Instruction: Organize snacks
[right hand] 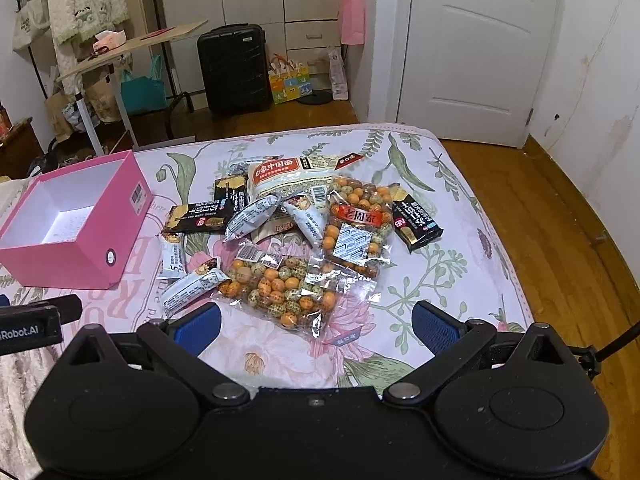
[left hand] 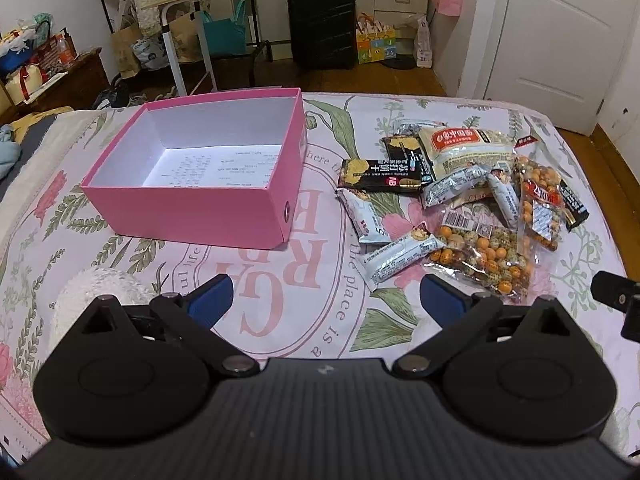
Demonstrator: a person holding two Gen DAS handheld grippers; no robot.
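An empty pink box (left hand: 188,204) with a white inside sits on the bed, left of a pile of snacks; it also shows in the right wrist view (right hand: 60,258). The pile holds two clear bags of coated peanuts (right hand: 280,286) (right hand: 358,226), black biscuit packs (left hand: 380,175) (right hand: 416,224), white bar wrappers (left hand: 400,254) (right hand: 192,286) and a noodle pack (right hand: 288,176). My left gripper (left hand: 326,300) is open and empty above the sheet, nearer than box and pile. My right gripper (right hand: 316,326) is open and empty, just short of the nearest peanut bag.
The bed has a floral sheet (left hand: 288,280). Its far edge and right edge (right hand: 516,280) drop to a wooden floor. Beyond stand a black suitcase (right hand: 234,70), a folding table (right hand: 132,46), bags and a white door (right hand: 472,52).
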